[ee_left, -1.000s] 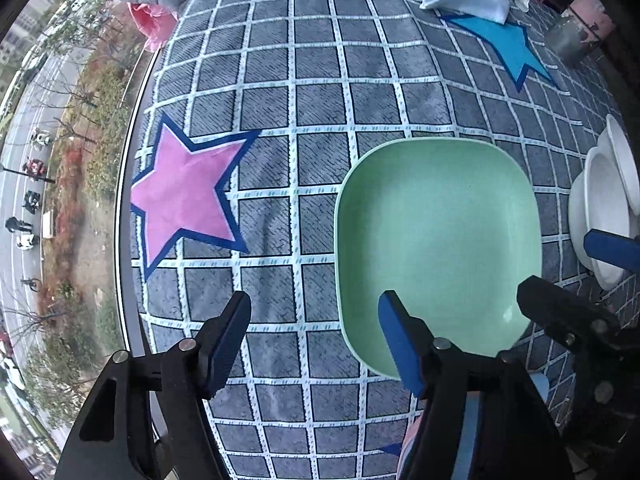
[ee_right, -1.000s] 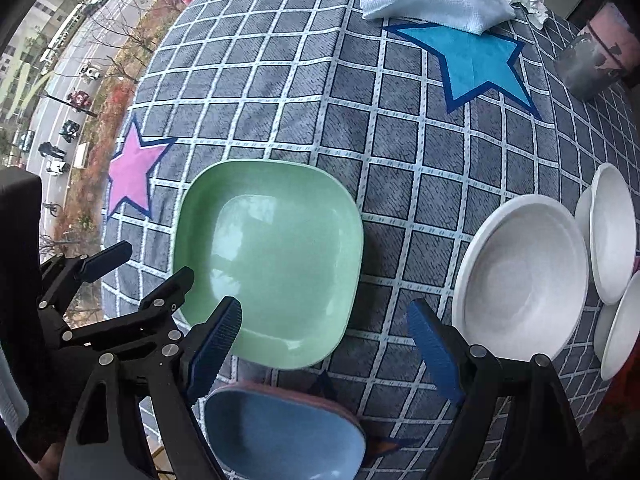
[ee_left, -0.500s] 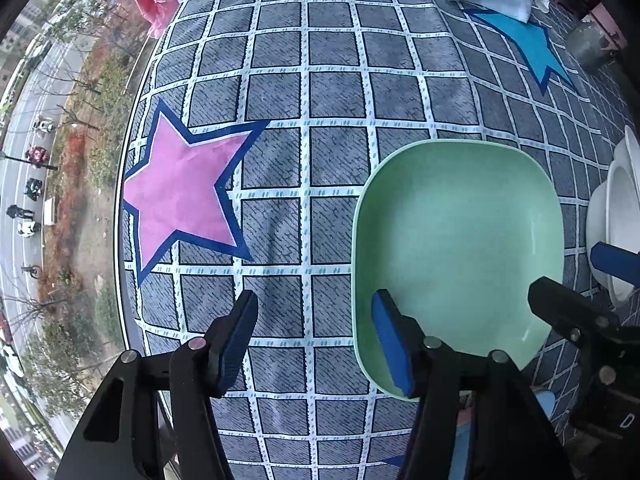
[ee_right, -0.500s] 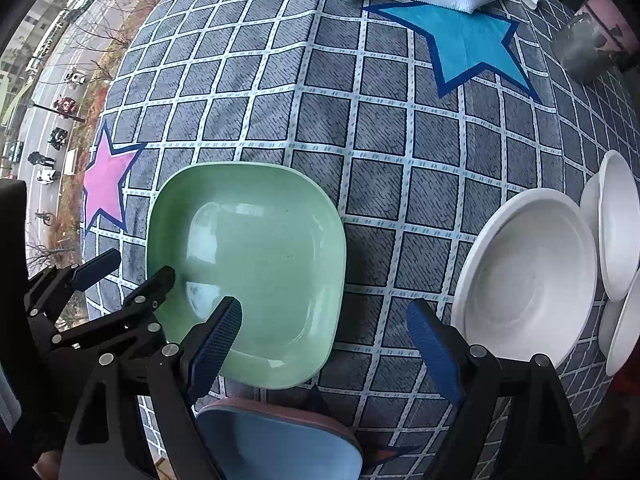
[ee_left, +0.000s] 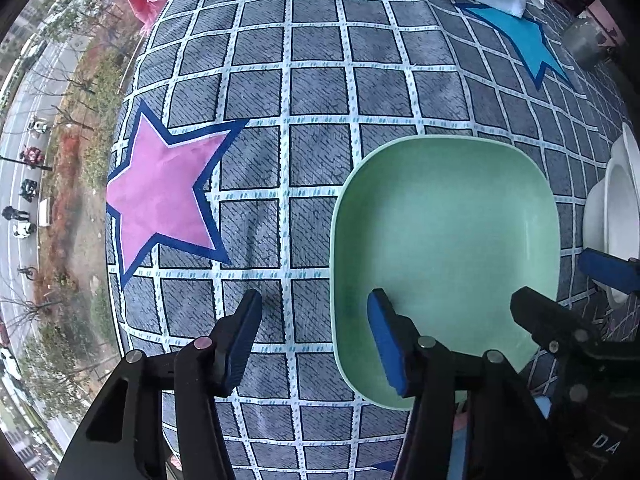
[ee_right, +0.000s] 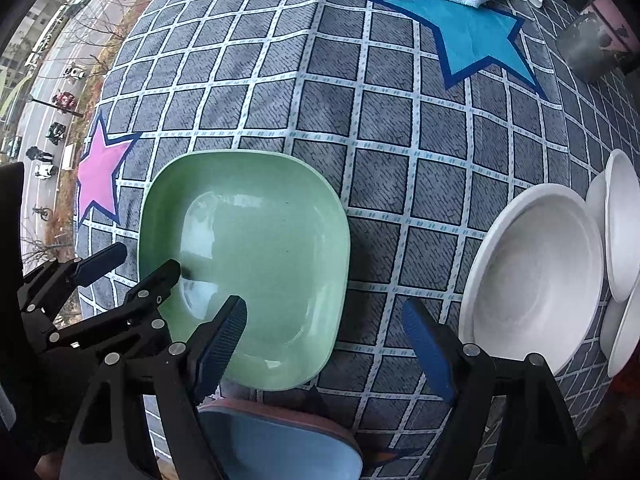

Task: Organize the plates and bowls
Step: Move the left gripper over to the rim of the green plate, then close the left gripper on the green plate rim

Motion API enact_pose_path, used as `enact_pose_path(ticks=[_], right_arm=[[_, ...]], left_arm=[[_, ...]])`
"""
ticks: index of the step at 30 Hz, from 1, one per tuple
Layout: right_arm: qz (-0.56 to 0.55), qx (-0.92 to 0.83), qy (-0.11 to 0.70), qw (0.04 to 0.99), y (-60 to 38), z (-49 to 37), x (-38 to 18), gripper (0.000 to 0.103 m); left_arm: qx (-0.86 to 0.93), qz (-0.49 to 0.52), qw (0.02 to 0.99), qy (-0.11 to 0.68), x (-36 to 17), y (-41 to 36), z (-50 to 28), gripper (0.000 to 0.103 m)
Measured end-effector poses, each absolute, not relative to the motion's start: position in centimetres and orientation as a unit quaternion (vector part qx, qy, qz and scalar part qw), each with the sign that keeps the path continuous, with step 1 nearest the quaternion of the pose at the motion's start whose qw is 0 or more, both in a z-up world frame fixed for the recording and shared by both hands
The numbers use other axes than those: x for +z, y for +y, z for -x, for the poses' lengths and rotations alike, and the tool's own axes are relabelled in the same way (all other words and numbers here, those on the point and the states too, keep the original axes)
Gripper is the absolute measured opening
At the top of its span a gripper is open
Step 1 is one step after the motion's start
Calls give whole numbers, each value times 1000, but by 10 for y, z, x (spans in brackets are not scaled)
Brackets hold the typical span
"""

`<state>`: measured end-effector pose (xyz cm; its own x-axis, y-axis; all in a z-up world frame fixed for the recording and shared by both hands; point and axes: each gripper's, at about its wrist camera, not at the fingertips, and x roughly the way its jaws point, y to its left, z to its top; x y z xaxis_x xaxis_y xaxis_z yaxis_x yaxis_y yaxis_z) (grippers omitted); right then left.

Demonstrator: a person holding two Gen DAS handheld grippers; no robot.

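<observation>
From the left wrist, the left gripper [ee_left: 314, 336] stands spread wide, grasping nothing, straddling the left rim of the green plate [ee_left: 444, 248] on the checked tablecloth [ee_left: 320, 80].

From the right wrist, the right gripper [ee_right: 324, 344] gapes empty over the plate's [ee_right: 256, 256] near edge, white bowls [ee_right: 532, 280] beside it, a blue plate [ee_right: 276, 444] below.

A pale green square plate [ee_right: 256, 264] with rounded corners lay flat and empty on the checked cloth; just beside its near edge sat a light blue plate [ee_right: 280, 448] with a reddish rim. Well apart to the right rested a large white bowl [ee_right: 532, 284], upright and empty; smaller white dishes [ee_right: 622, 228] overlapped at its far side.
</observation>
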<state>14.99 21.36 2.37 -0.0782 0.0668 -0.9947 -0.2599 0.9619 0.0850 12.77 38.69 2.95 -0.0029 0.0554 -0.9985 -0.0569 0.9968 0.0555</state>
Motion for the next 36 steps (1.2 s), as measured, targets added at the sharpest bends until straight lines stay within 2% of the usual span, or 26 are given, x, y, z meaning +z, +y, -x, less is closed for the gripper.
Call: enact_pose_path(ticks=[9,11,14,16,19,21,23,26,27,29,32,36], right_arm=[[75,116,725,674,206,-149,8,82],[75,118,728,671,206,-149,3,68],[74,117,732,667,204,-148,-4,68],[72,117,732,668,203,-147,-6,68],[71,117,730,669,202,-148,-10,67],[69,118,733,666,207,-150,-12,58],[63,117,739,660,209,-152,-18,46],[61,117,742,658,212,-150,-27,31],[66,119,737,662,213,-150,-27,29],[63,122,733,666,208,-149,-27,16],[40,124,729,672,197,-149,-20,10],[52,128,724,676,198,-143,-11,9]], left_arm=[[32,15,708,705,25,386,-135,56],[28,20,709,705,25,386,-136,54],[23,27,709,704,26,388,-136,52],[20,32,711,702,26,390,-135,50],[8,34,714,699,27,392,-133,38],[-3,38,715,698,29,390,-134,26],[-15,48,715,697,30,389,-136,19],[-23,55,714,698,31,385,-139,16],[-22,56,713,698,31,385,-140,15],[-20,61,712,699,30,385,-142,14],[-20,62,712,699,35,386,-138,12],[-10,48,710,702,45,381,-132,12]])
